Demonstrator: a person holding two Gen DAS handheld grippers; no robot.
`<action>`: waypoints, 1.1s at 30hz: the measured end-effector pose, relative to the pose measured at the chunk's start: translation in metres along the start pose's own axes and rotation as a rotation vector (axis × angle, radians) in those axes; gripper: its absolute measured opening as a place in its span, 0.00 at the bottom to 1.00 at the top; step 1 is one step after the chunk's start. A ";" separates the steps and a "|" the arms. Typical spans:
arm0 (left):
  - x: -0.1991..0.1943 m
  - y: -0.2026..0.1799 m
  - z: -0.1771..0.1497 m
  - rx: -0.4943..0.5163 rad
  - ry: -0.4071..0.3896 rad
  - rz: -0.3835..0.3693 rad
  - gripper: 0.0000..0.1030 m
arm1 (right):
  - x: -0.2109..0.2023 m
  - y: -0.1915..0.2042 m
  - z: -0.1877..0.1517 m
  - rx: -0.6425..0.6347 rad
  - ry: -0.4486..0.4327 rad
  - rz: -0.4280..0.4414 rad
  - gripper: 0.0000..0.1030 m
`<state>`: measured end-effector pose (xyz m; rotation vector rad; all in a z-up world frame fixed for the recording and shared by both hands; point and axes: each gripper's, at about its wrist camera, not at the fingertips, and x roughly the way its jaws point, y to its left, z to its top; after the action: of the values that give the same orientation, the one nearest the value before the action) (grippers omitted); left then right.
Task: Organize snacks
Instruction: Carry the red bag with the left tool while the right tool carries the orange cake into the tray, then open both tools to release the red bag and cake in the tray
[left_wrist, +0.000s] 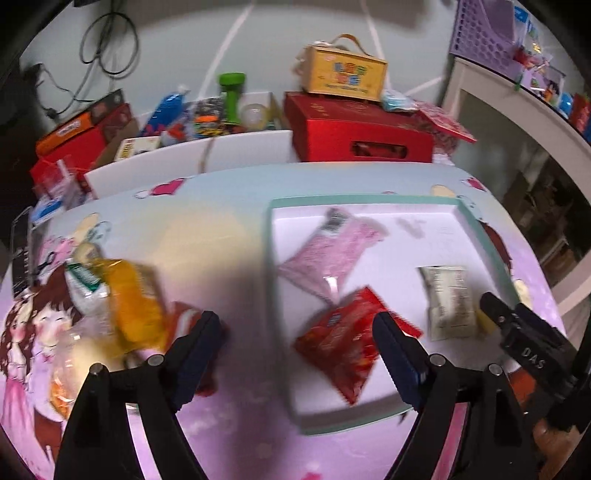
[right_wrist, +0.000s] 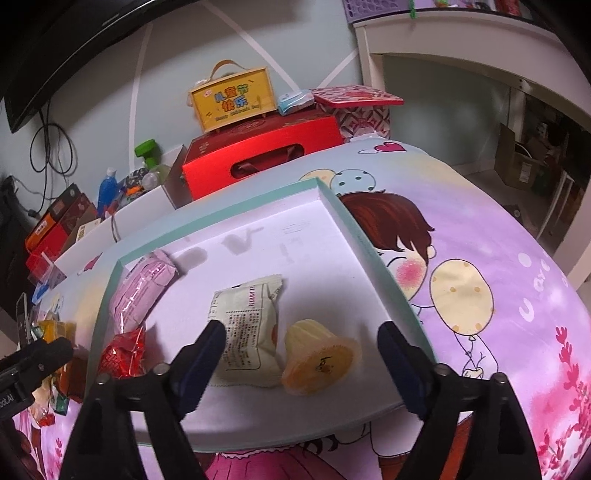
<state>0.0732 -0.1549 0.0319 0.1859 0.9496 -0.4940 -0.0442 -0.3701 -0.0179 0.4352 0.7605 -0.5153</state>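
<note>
Tray (right_wrist: 340, 206) on table holds four items: packet (right_wrist: 142, 291) at left, wrapper (right_wrist: 123, 354) before it, sachet (right_wrist: 251, 328) centre, jelly cup (right_wrist: 317, 358) right. Loose snacks (left_wrist: 122, 302) lie left of tray.

The yellow handled box (right_wrist: 233, 101) atop the red box reads "儿童节快乐". The right claw (left_wrist: 524, 334) body carries "DAS". The cream packet (right_wrist: 248, 328) shows print too small to read.

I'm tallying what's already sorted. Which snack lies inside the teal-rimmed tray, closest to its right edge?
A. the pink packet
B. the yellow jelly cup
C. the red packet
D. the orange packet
B: in the right wrist view the yellow jelly cup lies on the tray floor, right of the white packet, nearest the right rim.
</note>
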 end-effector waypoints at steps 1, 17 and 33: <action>-0.001 0.004 -0.001 -0.009 0.003 0.005 0.83 | 0.000 0.001 0.000 -0.003 0.000 0.005 0.93; -0.034 0.065 -0.019 -0.135 -0.042 0.079 0.96 | -0.008 0.041 -0.005 -0.092 -0.038 0.091 1.00; -0.068 0.158 -0.053 -0.355 -0.070 0.165 0.96 | -0.037 0.093 -0.009 -0.158 -0.138 0.206 1.00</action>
<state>0.0780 0.0241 0.0473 -0.0732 0.9289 -0.1738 -0.0173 -0.2811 0.0204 0.3230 0.6104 -0.2872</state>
